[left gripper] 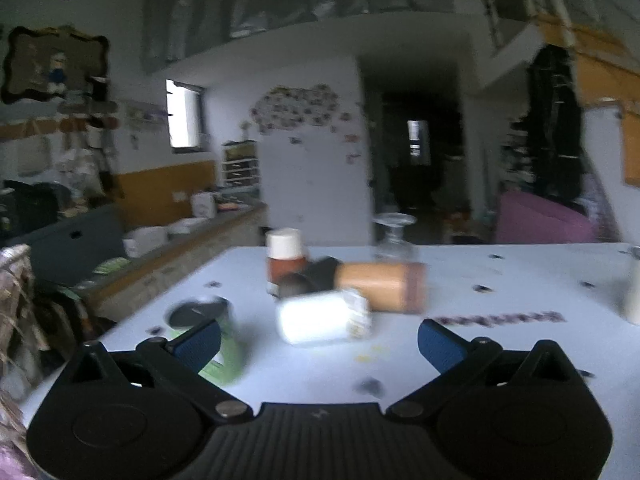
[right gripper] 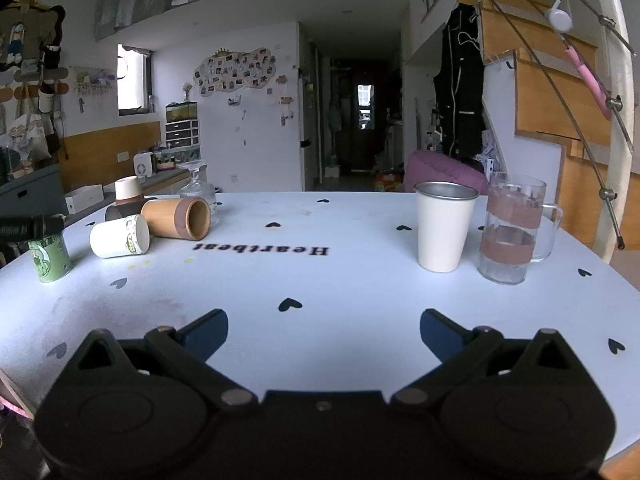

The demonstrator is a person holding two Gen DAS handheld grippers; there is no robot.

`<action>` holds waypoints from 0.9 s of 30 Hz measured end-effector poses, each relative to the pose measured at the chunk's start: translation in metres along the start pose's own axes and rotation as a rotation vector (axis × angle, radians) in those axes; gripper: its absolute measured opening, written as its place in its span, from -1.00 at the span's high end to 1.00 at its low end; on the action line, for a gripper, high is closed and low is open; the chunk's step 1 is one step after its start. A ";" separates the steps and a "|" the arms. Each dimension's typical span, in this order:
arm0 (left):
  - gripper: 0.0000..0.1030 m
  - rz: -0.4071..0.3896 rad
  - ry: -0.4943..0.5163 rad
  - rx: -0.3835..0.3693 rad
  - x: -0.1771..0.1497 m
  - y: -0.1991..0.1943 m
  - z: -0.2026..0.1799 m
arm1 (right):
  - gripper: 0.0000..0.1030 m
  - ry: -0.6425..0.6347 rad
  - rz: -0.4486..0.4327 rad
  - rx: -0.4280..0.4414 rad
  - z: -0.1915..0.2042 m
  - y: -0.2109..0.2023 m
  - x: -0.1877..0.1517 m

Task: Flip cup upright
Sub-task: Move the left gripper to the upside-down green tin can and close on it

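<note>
A white mug [left gripper: 322, 316] lies on its side on the table just ahead of my left gripper [left gripper: 320, 342], which is open and empty. It also shows in the right wrist view [right gripper: 119, 236] at the far left. A bamboo cup [left gripper: 382, 286] lies on its side behind it, its mouth facing right in the right wrist view [right gripper: 178, 218]. A green cup [left gripper: 216, 340] stands by my left gripper's left finger; in the right wrist view [right gripper: 50, 258] a black gripper part hovers over it. My right gripper [right gripper: 324, 334] is open and empty over bare table.
A white and brown cup [right gripper: 128, 190] stands upside down at the back left, beside an upturned glass goblet [right gripper: 196, 188]. A white metal cup [right gripper: 442, 226] and a glass mug [right gripper: 510, 228] stand upright on the right. The table [right gripper: 320, 280] has heart marks.
</note>
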State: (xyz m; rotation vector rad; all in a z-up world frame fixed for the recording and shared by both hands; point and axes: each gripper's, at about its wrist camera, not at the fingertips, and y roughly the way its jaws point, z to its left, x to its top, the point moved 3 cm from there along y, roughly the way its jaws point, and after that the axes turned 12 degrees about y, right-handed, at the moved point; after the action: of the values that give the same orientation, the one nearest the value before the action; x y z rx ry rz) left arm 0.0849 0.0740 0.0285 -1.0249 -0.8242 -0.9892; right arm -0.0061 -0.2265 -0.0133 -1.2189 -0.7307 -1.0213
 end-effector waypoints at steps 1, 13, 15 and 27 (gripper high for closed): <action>-1.00 0.001 0.001 0.026 0.002 0.007 0.007 | -1.00 0.003 -0.001 -0.001 -0.001 0.000 0.000; -1.00 0.151 -0.024 0.182 -0.003 0.103 0.077 | -1.00 0.005 0.003 0.001 -0.001 0.002 -0.002; -1.00 0.181 -0.018 0.192 -0.008 0.115 0.081 | -1.00 0.005 0.005 0.000 -0.001 0.002 -0.003; -0.76 0.246 -0.035 0.202 -0.019 0.147 0.088 | -1.00 0.007 0.011 -0.005 -0.002 0.003 -0.004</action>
State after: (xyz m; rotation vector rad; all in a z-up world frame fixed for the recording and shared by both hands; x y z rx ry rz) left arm 0.2072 0.1909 -0.0049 -0.9451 -0.7881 -0.6664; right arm -0.0049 -0.2272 -0.0185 -1.2220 -0.7153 -1.0183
